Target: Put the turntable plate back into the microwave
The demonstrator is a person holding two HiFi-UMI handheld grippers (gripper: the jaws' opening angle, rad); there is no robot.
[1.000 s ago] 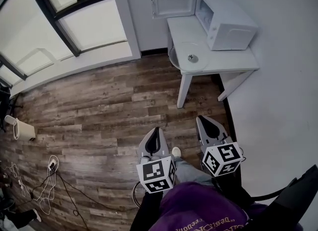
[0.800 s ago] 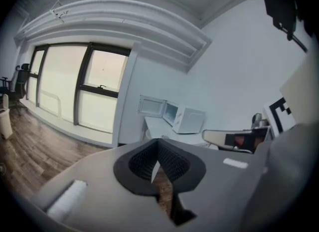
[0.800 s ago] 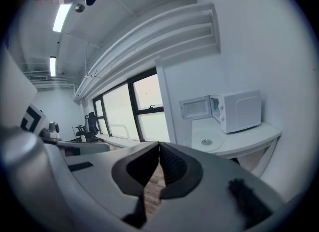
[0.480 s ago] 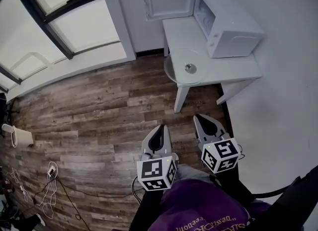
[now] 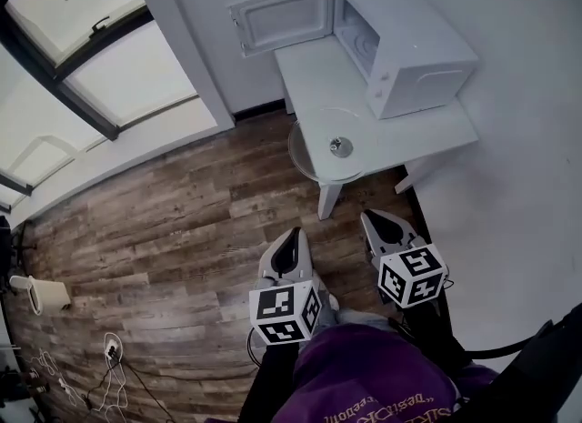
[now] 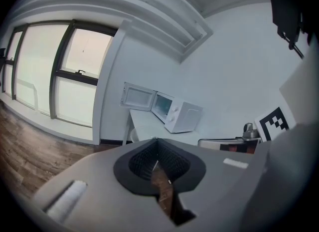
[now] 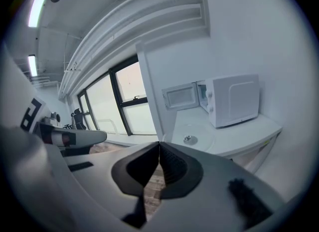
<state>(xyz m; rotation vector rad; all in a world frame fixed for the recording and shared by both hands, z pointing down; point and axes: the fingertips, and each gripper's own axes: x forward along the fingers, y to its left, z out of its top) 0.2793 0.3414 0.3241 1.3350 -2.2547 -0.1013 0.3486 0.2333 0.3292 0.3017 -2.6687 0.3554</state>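
Observation:
A white microwave (image 5: 405, 48) stands on a small white table (image 5: 427, 130), its door (image 5: 277, 19) swung wide open to the left. The clear glass turntable plate (image 5: 329, 150) lies on the table's near left corner, overhanging the edge, with a small metal hub at its middle. Both grippers hang low over the wooden floor, short of the table. My left gripper (image 5: 289, 241) is shut and holds nothing. My right gripper (image 5: 380, 224) is shut too, empty, just below the table's front. The plate (image 7: 192, 138) and microwave (image 7: 233, 99) also show in the right gripper view.
A wall with tall windows (image 5: 82, 57) runs along the left. Cables (image 5: 91, 376) and a small white device (image 5: 36, 294) lie on the floor at lower left. A white wall closes off the right side behind the table.
The table, plate and microwave have come closer and lower in the head view as both grippers advance toward them. Both stay shut.

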